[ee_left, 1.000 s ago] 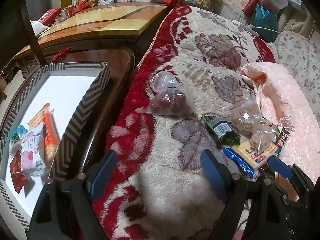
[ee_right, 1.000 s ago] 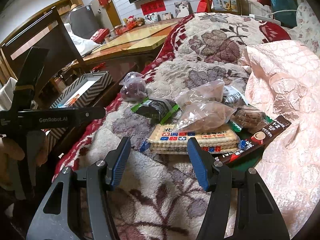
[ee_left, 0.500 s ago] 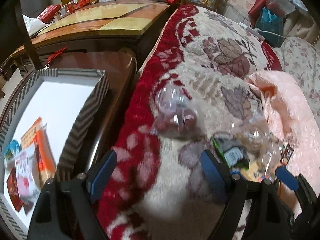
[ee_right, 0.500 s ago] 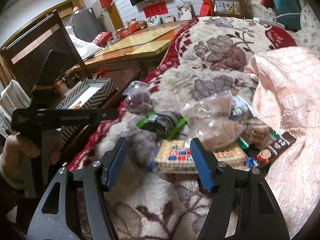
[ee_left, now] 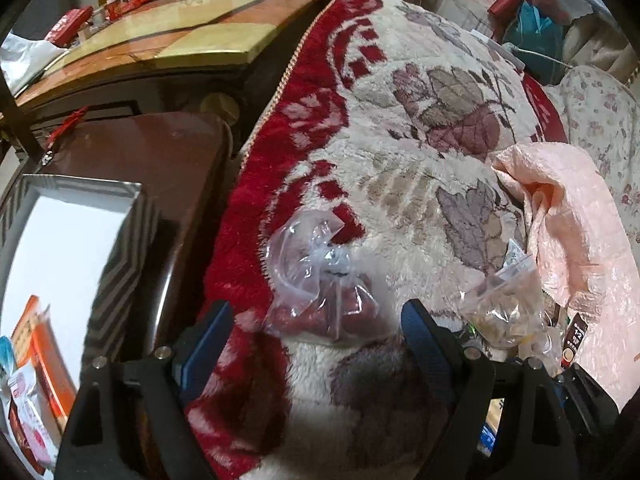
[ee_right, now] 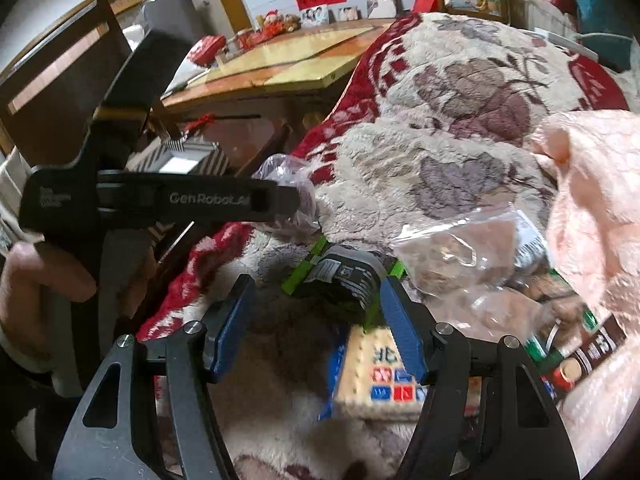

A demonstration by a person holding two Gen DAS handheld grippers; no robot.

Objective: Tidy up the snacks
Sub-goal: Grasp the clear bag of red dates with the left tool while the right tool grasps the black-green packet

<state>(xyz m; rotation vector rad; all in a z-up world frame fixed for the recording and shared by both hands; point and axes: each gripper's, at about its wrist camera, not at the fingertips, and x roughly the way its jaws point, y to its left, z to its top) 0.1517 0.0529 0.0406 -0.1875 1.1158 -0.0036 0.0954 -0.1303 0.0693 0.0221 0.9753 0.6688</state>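
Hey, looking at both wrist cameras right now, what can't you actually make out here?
- Left wrist: packets in the striped cardboard box are cut off by the frame edge.
- Left wrist: clear knotted bag of dark red fruit is motion-blurred; count unreadable.
- Right wrist: rectangular cracker pack is partly hidden behind the right tool.
- Right wrist: black-and-green wrapper print is too blurred to read.

Clear knotted bag of dark red fruit (ee_left: pixel 324 304), lying on the red-and-cream blanket near its red border. Black packet with green edges (ee_right: pixel 344 278), tilted, resting partly on a biscuit pack (ee_right: pixel 380 376) with red and blue squares. Clear bags of brownish snacks (ee_right: pixel 460 256) piled just beside them; a brown sachet (ee_right: pixel 592 348) at the pile's edge. Striped box (ee_left: pixel 60 264) holding several packets (ee_left: pixel 36 364).
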